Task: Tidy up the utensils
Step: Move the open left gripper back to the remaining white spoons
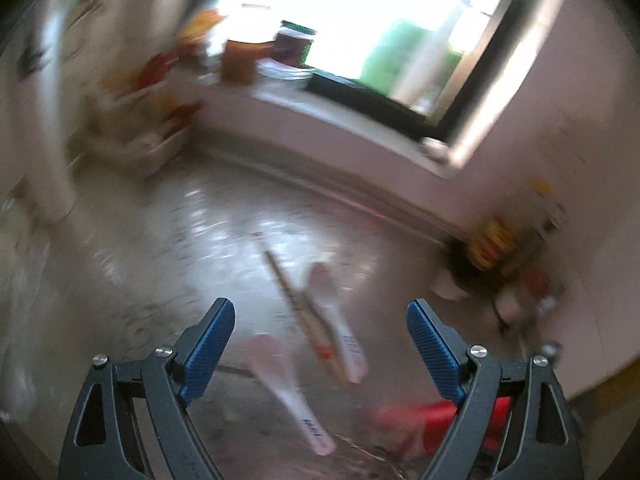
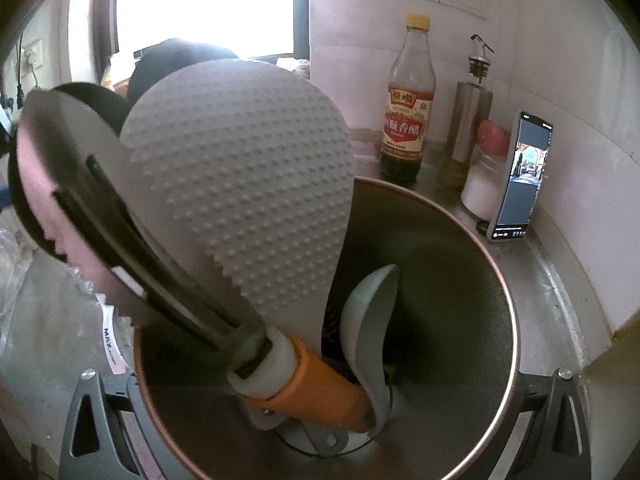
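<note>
Pale tiled walls and a bright window (image 1: 360,12) close off the back of our speckled table (image 1: 180,240), and the left wrist view is badly smeared by blur. At its left edge we see a rack of red and yellow containers (image 1: 148,92), too blurred to name. Our left tongs (image 1: 320,344) stand wide apart with nothing between the blue pads (image 1: 208,352). Beyond them on the table lie two white spoons (image 1: 340,320) and a pair of chopsticks (image 1: 304,312) in a loose bunch, one spoon nearer and to the left. Something red (image 1: 420,420) sits lower right.

In the right wrist view a metal holder (image 2: 460,280) fills the frame between the arms of our right tongs; their tips are hidden, so we cannot tell how they stand. Inside lean a black-and-orange turner (image 2: 160,264), a dimpled grey rice paddle (image 2: 248,168) and a grey spoon (image 2: 372,320). Behind stand a vinegar bottle (image 2: 408,120), an oil dispenser (image 2: 468,128) and a propped phone (image 2: 520,180).
</note>
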The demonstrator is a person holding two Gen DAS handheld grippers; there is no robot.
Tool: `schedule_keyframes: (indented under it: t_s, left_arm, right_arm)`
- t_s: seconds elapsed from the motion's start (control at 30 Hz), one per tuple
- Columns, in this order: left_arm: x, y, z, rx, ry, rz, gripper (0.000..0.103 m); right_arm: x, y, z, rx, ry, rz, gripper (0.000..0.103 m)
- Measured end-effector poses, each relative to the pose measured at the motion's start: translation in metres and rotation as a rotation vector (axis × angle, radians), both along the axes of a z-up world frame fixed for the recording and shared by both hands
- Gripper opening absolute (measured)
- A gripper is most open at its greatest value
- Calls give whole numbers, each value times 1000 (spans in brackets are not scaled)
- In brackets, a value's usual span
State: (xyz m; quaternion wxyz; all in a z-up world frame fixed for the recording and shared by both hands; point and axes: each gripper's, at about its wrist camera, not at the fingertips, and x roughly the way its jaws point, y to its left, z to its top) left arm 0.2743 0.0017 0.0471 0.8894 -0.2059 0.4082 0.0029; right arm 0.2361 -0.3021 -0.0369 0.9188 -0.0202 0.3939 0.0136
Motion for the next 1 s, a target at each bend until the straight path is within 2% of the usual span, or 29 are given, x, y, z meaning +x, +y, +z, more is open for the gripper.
schedule_keyframes:
  t_s: [0.13,0.33,0.43,0.57,0.73,1.0]
  left_arm:
    - [1,28,-21,-31,56,109,93]
    - [6,46,-49,-38,119,174,97]
    - [7,53,-72,-87,182,188,97]
    - [12,51,-95,-136,251,178,97]
    - [16,36,-106,-135,267,117,97]
    - [31,8,-121,-52,317,46,97]
  right_arm:
    - [2,0,0,-4,3,-2,103]
    - [4,0,-1,-9,10,-4,103]
    - [4,-1,-1,-10,13,-8,103]
    - [7,-2,-2,-11,15,-10,103]
    - [7,-3,-3,-14,18,-10,103]
    - [6,-2,-3,-19,17,-7,103]
